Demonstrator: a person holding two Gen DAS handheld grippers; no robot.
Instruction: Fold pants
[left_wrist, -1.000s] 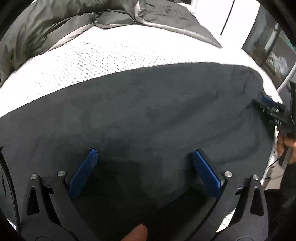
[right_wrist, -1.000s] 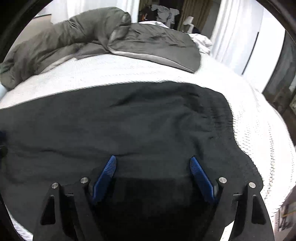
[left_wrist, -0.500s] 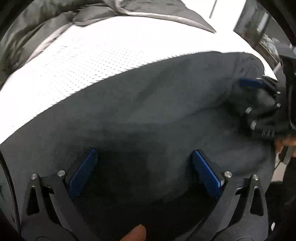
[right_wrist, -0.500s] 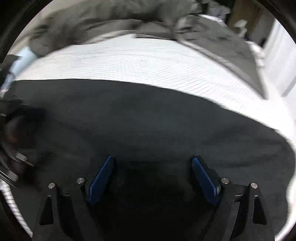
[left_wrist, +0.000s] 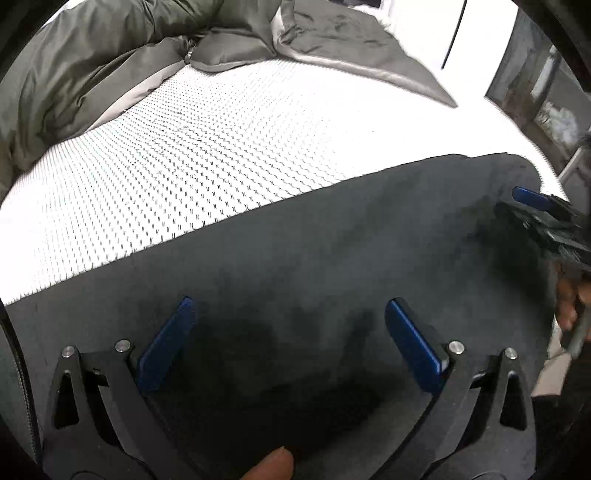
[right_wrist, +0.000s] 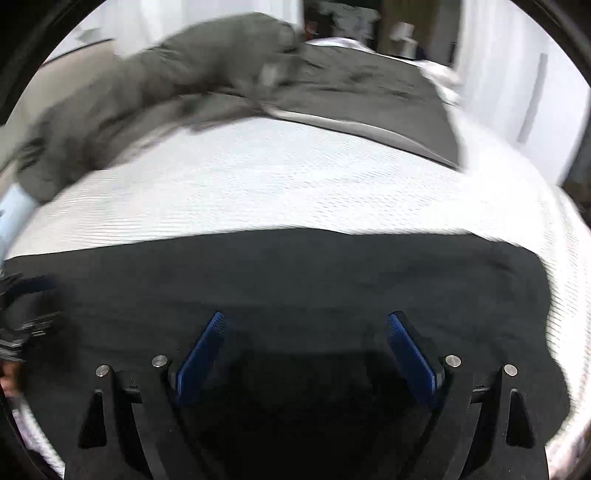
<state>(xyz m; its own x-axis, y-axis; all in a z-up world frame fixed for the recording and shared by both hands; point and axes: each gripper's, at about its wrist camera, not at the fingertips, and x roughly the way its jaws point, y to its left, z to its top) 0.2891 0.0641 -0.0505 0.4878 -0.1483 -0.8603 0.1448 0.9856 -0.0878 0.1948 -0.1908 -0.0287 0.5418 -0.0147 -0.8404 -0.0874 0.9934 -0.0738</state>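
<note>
Dark pants (left_wrist: 295, 240) lie flat, seemingly smooth, on white bedding (left_wrist: 207, 147); both tongs (left_wrist: 288, 332) (right_wrist: 306, 343) spread, empty

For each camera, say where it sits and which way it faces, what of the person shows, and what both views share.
Left wrist: sits on the left gripper, looking forward and down along its open jaws at the dark pants; a fingertip shows at the bottom edge, the right gripper at the right edge.
Right wrist: sits on the right gripper, jaws open, facing down over the pants; the left gripper is blurred at the left edge.
Shared: the pants, the white bed cover and the grey duvet.
</note>
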